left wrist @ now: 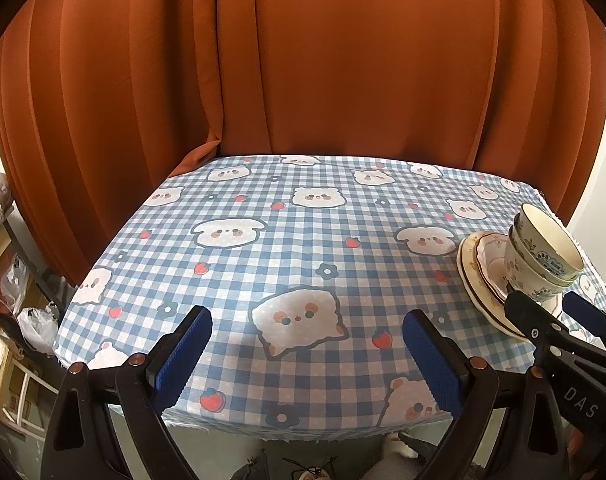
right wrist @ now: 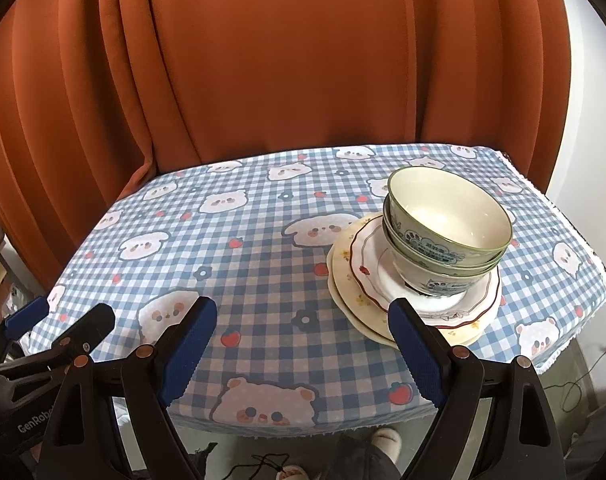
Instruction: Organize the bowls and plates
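A stack of nested floral bowls [right wrist: 447, 224] stands on a red-rimmed white plate [right wrist: 367, 264], which lies on a larger cream plate [right wrist: 343, 280], at the right of the table. The stack also shows at the far right of the left wrist view, bowls [left wrist: 543, 248] on plates [left wrist: 479, 272]. My right gripper [right wrist: 303, 320] is open and empty, near the front edge, just left of and before the plates. My left gripper [left wrist: 307, 332] is open and empty over the front middle of the table. The right gripper [left wrist: 551, 304] shows beside the stack in the left wrist view.
The table wears a blue checked cloth with bear prints [left wrist: 287, 240]. An orange curtain [left wrist: 303, 60] hangs close behind it. Shelves and bags [left wrist: 19, 300] stand at the left. Feet in slippers [right wrist: 383, 440] and a cable lie on the floor in front.
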`<state>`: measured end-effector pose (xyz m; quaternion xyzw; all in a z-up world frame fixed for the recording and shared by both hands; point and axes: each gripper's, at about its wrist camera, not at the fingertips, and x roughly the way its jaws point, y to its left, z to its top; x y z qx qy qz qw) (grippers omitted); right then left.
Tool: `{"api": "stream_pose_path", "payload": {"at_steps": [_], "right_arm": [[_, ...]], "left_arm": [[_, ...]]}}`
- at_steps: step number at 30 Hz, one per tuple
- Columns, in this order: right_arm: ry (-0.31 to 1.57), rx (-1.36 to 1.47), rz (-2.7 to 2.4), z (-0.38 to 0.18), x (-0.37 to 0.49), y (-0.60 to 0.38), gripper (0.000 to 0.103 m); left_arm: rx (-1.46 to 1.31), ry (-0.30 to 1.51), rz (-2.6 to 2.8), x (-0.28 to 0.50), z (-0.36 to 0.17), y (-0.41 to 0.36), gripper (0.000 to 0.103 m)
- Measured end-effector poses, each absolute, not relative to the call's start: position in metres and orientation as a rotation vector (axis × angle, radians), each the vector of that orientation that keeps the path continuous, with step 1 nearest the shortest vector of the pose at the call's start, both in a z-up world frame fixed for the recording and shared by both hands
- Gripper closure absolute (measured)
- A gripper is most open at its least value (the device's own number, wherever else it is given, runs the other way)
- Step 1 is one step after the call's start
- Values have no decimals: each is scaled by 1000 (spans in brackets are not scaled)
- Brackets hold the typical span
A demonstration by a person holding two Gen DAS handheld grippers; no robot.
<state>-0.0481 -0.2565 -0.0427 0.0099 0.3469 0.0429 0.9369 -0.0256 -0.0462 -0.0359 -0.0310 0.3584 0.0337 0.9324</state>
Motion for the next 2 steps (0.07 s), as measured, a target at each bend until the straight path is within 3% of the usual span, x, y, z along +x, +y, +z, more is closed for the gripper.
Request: {"api": "stream_pose_path", "payload": {"at_steps": [2], "right_arm": [[715, 16, 86, -42, -47, -255, 14]], "left_arm": [[-64, 734, 70, -25, -36, -46, 6]]}}
